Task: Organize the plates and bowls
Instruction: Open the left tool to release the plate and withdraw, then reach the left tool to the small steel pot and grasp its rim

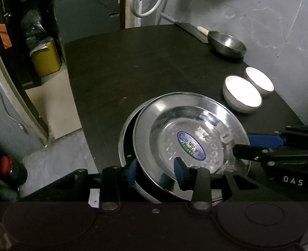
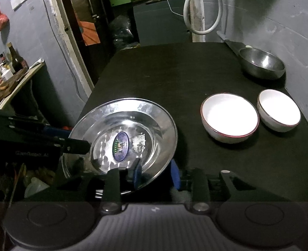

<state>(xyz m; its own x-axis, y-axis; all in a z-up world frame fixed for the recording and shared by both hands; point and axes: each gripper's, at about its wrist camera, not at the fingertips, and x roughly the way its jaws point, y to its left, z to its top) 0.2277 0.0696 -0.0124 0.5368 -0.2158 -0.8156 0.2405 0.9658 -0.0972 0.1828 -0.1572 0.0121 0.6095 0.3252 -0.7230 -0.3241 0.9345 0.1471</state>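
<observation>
A shiny steel plate with an oval blue sticker lies tilted on a second steel plate at the near edge of the black table. My left gripper is open. Its blue pads stand on either side of the top plate's near rim, with a gap to the metal. My right gripper is open too and straddles the same plate at its near right rim. Each gripper shows in the other's view, at the plate's side.
Two white bowls sit side by side to the right of the plates. A steel bowl stands at the back right by the wall, with a cleaver behind it. Left of the table the floor drops away past a yellow box.
</observation>
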